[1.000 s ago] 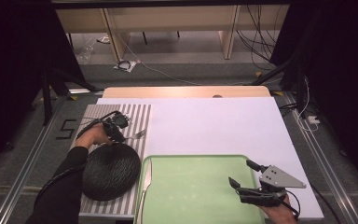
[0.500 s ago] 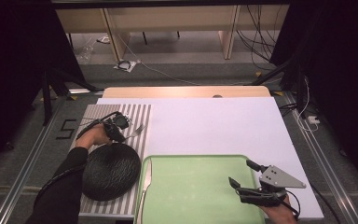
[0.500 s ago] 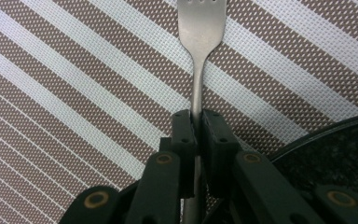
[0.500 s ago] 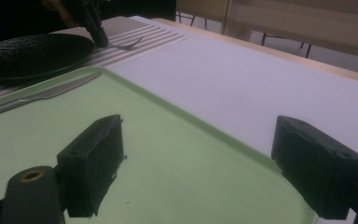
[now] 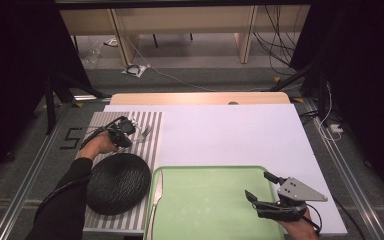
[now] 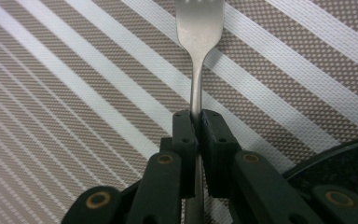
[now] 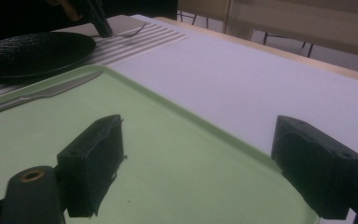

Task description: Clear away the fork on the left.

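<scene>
Left gripper (image 6: pixel 196 122) has just been closing; jaws now pinch fork (image 6: pixel 198 32) by handle. Fork lies on striped placemat (image 5: pixel 100 122) near tabletop's left edge, just beyond black plate (image 5: pixel 118 183). Right gripper (image 5: pixel 261 189) hangs over green tray (image 5: pixel 205 200) at near edge, jaws spread, nothing between. Knife (image 5: pixel 156 200) rests on tray's left rim. Risk: narrow handle, thin grip, so fork may pivot or slip on lifting, clatter onto plate.

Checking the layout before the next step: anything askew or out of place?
One thing: the knife lies half on the green tray's rim, half on the striped mat. The fork is clamped in the left gripper.
</scene>
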Action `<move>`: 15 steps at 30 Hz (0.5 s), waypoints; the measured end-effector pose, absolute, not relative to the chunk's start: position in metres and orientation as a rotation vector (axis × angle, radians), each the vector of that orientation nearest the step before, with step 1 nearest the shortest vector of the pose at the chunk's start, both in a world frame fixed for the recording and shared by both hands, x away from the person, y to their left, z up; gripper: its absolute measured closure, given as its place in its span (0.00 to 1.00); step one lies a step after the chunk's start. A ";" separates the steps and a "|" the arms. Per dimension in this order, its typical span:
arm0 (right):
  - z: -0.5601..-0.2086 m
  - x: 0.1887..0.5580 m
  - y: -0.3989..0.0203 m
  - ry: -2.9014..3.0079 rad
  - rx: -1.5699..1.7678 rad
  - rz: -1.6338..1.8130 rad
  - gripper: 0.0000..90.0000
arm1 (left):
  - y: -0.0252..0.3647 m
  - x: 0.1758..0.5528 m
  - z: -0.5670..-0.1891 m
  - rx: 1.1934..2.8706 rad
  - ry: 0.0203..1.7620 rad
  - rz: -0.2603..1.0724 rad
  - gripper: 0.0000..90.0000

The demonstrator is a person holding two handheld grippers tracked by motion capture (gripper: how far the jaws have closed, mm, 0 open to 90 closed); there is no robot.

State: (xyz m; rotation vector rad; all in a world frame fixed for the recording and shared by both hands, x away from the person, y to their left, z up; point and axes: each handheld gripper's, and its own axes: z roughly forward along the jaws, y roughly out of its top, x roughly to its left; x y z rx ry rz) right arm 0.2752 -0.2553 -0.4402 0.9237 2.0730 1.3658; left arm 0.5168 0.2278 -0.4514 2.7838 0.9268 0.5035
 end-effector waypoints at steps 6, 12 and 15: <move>-0.440 0.275 -0.255 2.073 0.923 1.365 0.20 | 0.234 0.520 -0.439 2.753 0.934 0.606 0.94; -0.440 0.275 -0.255 2.071 0.926 1.365 0.20 | 0.238 0.518 -0.426 2.745 0.930 0.638 0.94; -0.440 0.275 -0.255 2.072 0.928 1.364 0.20 | 0.239 0.516 -0.419 2.734 0.933 0.635 0.94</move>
